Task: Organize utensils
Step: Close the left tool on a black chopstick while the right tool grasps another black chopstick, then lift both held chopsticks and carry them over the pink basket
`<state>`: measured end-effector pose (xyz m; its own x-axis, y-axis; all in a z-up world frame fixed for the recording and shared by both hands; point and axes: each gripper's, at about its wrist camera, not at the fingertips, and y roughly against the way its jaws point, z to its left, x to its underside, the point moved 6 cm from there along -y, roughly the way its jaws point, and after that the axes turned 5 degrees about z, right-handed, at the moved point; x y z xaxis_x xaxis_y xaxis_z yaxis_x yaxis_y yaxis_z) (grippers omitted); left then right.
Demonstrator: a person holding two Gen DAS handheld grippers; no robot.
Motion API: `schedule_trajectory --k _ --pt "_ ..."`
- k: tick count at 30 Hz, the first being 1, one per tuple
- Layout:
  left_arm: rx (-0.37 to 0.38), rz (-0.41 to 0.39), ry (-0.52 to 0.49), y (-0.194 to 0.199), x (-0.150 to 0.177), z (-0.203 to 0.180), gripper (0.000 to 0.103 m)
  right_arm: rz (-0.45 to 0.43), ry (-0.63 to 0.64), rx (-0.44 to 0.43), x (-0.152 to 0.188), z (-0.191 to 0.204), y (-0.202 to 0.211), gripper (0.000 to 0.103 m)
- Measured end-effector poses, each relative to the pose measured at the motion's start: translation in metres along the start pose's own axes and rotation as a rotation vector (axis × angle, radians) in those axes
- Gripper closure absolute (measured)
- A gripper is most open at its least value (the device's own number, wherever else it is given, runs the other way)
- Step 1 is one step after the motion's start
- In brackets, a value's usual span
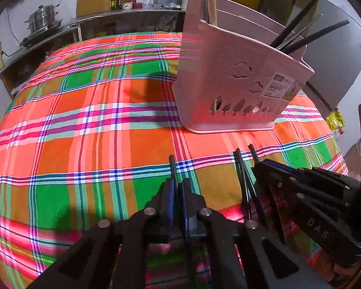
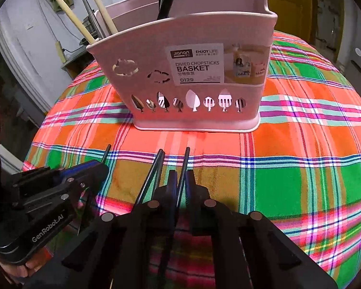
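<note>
The table (image 1: pixel 84 125), covered with a plaid cloth (image 2: pixel 312 180), is carrying a pink divided basket (image 2: pixel 192 72), which is standing upright at 12 o'clock from the right gripper and at 1 o'clock from the left gripper. Black chopsticks (image 1: pixel 308 38) are leaning out of the basket's right-hand section as the left wrist view shows it; pale wooden chopsticks (image 2: pixel 69 14) are leaning out of its left-hand section in the right wrist view.

The left gripper (image 1: pixel 178 187) is pointing down toward the cloth. Its fingers are pinching one black chopstick (image 1: pixel 173 168), whose tip is projecting toward 12 o'clock.

The right gripper (image 2: pixel 180 180) is sitting at 3 o'clock from the left gripper, near it but apart. Its fingers are pinching one black chopstick (image 2: pixel 184 168). Two more black chopsticks (image 2: pixel 149 180) are passing just beside the left finger, at 11 o'clock; whether the fingers are gripping these cannot be told.

A hand (image 2: pixel 24 268) is holding the left gripper's body.
</note>
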<state>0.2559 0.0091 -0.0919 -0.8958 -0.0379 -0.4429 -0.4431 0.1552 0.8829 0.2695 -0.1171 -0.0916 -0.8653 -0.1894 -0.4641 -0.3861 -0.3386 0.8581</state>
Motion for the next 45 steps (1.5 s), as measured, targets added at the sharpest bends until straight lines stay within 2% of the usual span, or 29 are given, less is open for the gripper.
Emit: schedule_trajectory --k 3,11,25,31,36,45 --pt "0.021 -0.001 0.013 0.003 0.0 0.0 0.098 -0.002 -0.002 -0.01 -0.001 -0.001 0.003 0.097" --pt "0.043 -0.069 -0.003 0.042 -0.004 -0.008 0.099 -0.058 0.006 -0.038 -0.004 0.003 0.035 0.098" --pt "0.061 -0.245 -0.055 0.141 -0.037 -0.03 0.099 -0.244 0.047 -0.056 -0.032 0.014 0.127 0.098" --pt "0.06 -0.301 -0.06 0.171 -0.046 -0.033 0.099 -0.327 0.061 -0.048 -0.04 0.018 0.163 0.098" --pt "0.061 -0.315 -0.057 0.181 -0.043 -0.036 0.099 -0.366 0.071 -0.038 -0.039 0.02 0.179 0.098" --pt "0.067 -0.307 -0.07 0.192 -0.027 -0.039 0.099 -0.367 0.083 -0.029 -0.029 0.021 0.188 0.098"
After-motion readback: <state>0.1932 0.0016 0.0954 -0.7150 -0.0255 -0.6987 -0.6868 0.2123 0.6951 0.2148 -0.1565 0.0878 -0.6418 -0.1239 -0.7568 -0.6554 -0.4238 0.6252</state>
